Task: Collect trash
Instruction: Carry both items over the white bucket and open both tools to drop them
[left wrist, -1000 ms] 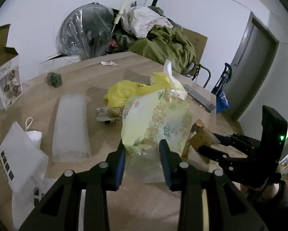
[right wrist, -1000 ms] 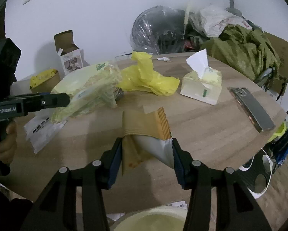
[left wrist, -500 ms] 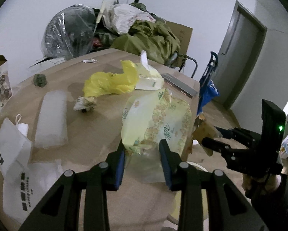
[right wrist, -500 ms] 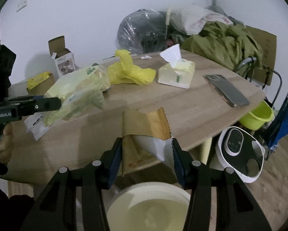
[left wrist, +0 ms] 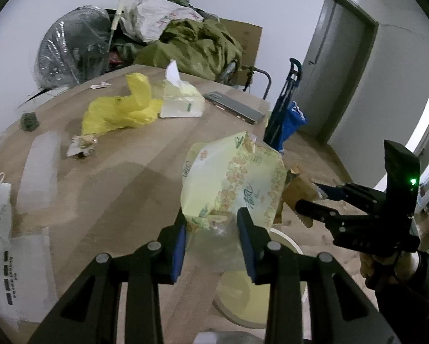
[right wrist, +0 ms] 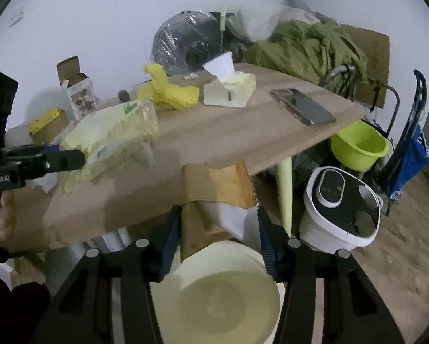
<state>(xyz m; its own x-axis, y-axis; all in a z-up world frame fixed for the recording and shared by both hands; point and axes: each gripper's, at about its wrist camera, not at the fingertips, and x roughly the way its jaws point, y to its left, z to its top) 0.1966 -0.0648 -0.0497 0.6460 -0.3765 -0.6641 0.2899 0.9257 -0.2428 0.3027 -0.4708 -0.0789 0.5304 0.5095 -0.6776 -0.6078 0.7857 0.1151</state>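
My left gripper [left wrist: 211,223] is shut on a pale yellow printed tissue wrapper [left wrist: 231,180] and holds it over the table's near edge; the wrapper also shows in the right wrist view [right wrist: 111,137]. My right gripper [right wrist: 218,215] is shut on a brown snack wrapper [right wrist: 214,192] and holds it just above a cream round bin [right wrist: 214,301] on the floor. The bin also shows in the left wrist view [left wrist: 243,298], below both wrappers. A yellow plastic bag [left wrist: 120,111] and a crumpled scrap [left wrist: 81,146] lie on the wooden table [left wrist: 123,177].
A tissue box [right wrist: 228,91] and a phone [right wrist: 303,106] lie on the table. A white appliance [right wrist: 337,209], a green basin [right wrist: 357,146] and a blue cart [right wrist: 409,149] stand on the floor to the right. Clear packaging [left wrist: 37,172] lies at the left.
Both grippers have pulled back off the table towards the bin with their wrappers. The bin has come into view under the right gripper and grown larger.
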